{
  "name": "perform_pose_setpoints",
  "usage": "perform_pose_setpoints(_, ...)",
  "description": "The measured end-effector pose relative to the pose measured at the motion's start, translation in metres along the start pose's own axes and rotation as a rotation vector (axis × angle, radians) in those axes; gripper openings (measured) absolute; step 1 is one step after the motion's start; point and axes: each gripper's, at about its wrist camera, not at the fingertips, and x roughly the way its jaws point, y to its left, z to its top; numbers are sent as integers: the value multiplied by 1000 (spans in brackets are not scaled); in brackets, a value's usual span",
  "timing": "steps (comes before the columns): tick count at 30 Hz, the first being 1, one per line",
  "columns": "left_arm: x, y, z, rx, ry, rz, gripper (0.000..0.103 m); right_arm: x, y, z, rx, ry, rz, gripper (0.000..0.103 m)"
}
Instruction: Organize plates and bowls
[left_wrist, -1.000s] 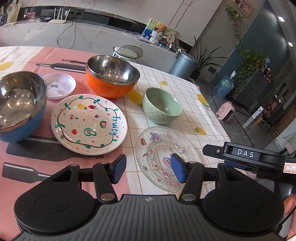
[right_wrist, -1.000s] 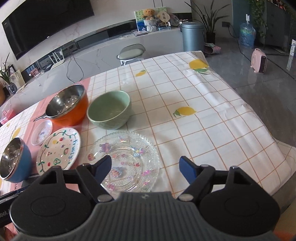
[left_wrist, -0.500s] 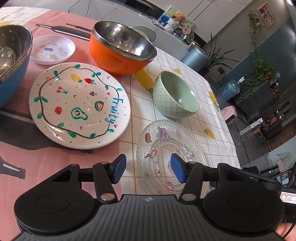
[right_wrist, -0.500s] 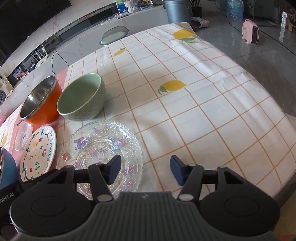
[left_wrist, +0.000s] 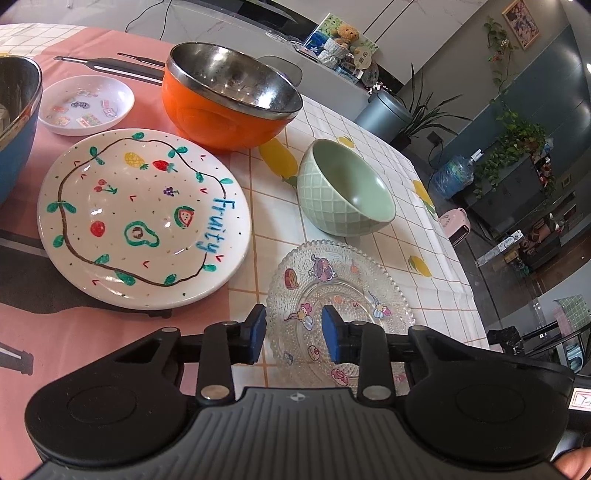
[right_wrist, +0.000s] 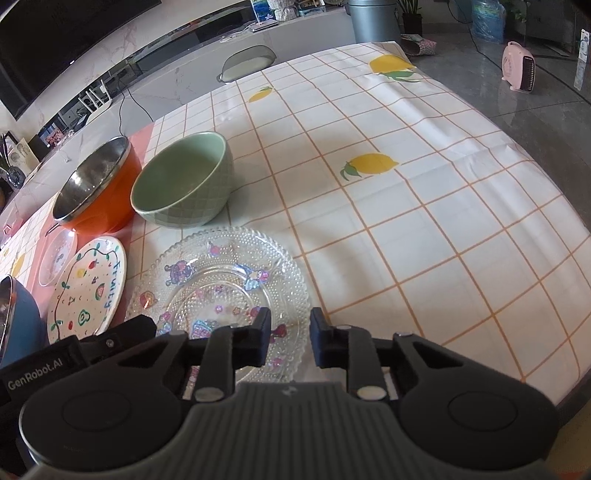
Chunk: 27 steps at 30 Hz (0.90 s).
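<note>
A clear glass plate (left_wrist: 343, 306) (right_wrist: 221, 291) with cartoon stickers lies near the table's front edge. My left gripper (left_wrist: 294, 334) hovers low over its left rim; the jaws are closing, with the rim between them and the pads not visibly pressing. My right gripper (right_wrist: 290, 332) hangs over the plate's right near rim, jaws also closing, a gap still showing. Behind stand a green bowl (left_wrist: 347, 188) (right_wrist: 184, 181), an orange steel-lined bowl (left_wrist: 225, 107) (right_wrist: 99, 192) and a white "fruity" plate (left_wrist: 144, 218) (right_wrist: 88, 288).
A small white dish (left_wrist: 86, 105) and a blue steel-lined bowl (left_wrist: 14, 122) (right_wrist: 18, 325) sit at the left. The lemon-print tablecloth (right_wrist: 406, 206) stretches to the right, up to the table edge. A chair (right_wrist: 247, 64), a bin and a pink heater (right_wrist: 519, 70) stand beyond.
Both grippers have come down closer to the glass plate, and both pairs of jaws have narrowed from wide apart to a small gap over its rim.
</note>
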Motion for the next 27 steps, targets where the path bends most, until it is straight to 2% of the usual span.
perform_pose_setpoints(2,-1,1,0,7,0,11,27,0,0,0,-1,4,-2,19)
perform_pose_setpoints(8,-14,3,-2,47,27,72,24,-2,1,-4,-14,42,43,17)
perform_pose_setpoints(10,-18,6,-3,48,32,72,23,-2,4,-7,-31,50,54,18)
perform_pose_setpoints(14,-18,11,-2,-1,29,59,24,0,3,-5,-22,42,60,24)
perform_pose_setpoints(16,-17,14,0,-23,20,45,27,-1,1,-3,-6,36,61,33)
perform_pose_setpoints(23,-13,2,-3,60,-8,85,31,1,-1,-2,12,28,60,34)
perform_pose_setpoints(24,-13,0,-3,74,-7,91,31,1,1,-2,0,26,60,33)
perform_pose_setpoints(26,-13,-2,-3,93,-7,92,26,2,6,-4,-30,28,57,22)
perform_pose_setpoints(27,-13,-2,-3,95,-6,96,26,2,7,-5,-41,22,44,21)
